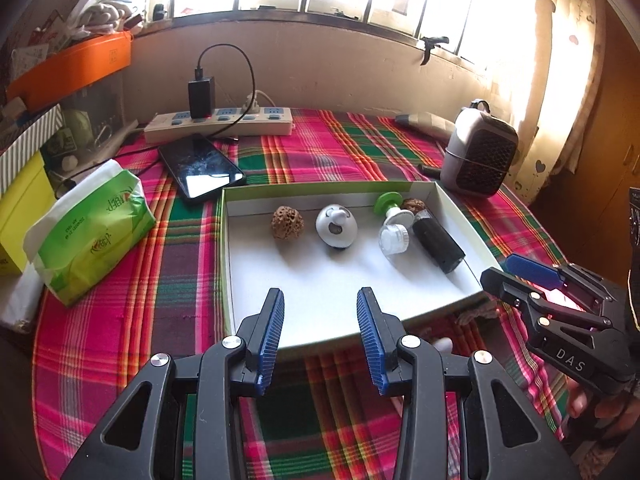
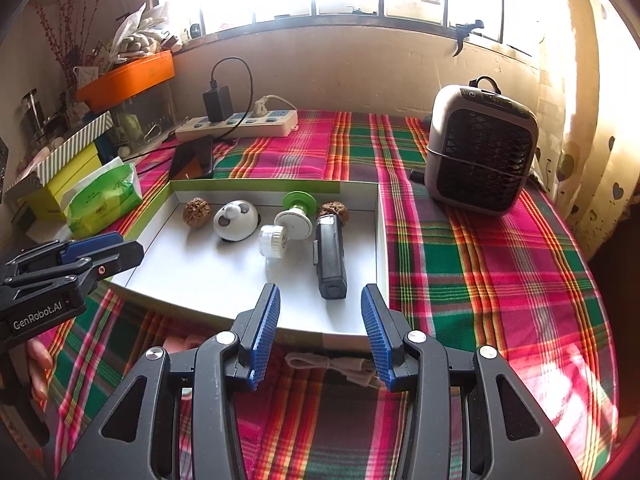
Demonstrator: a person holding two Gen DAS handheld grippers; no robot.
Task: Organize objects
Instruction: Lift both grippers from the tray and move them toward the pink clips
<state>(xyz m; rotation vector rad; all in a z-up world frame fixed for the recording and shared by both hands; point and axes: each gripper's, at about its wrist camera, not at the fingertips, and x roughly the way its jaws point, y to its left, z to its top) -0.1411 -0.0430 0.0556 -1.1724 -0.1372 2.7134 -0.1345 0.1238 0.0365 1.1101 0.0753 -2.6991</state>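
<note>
A shallow white box (image 1: pixel 320 280) (image 2: pixel 208 280) lies on the plaid cloth. Inside it are a walnut (image 1: pixel 288 222) (image 2: pixel 197 211), a white round gadget (image 1: pixel 335 226) (image 2: pixel 235 220), a green-capped white piece (image 1: pixel 394 208) (image 2: pixel 298 210), a small clear bottle (image 1: pixel 394 240) (image 2: pixel 273 240), a black cylinder device (image 1: pixel 438 244) (image 2: pixel 330 260) and a second walnut (image 1: pixel 412 205) (image 2: pixel 333 211). My left gripper (image 1: pixel 320 316) hovers open over the box's near edge, nothing between its fingers. My right gripper (image 2: pixel 320 316) is also open and empty near the box's front right corner. A tied beige cord (image 2: pixel 332 366) lies below it.
A tissue pack (image 1: pixel 92 236) and a phone (image 1: pixel 202 168) lie left of the box. A power strip (image 1: pixel 220 122) with a charger sits at the back. A small grey fan heater (image 2: pixel 480 148) stands at the right. Cluttered boxes line the left wall.
</note>
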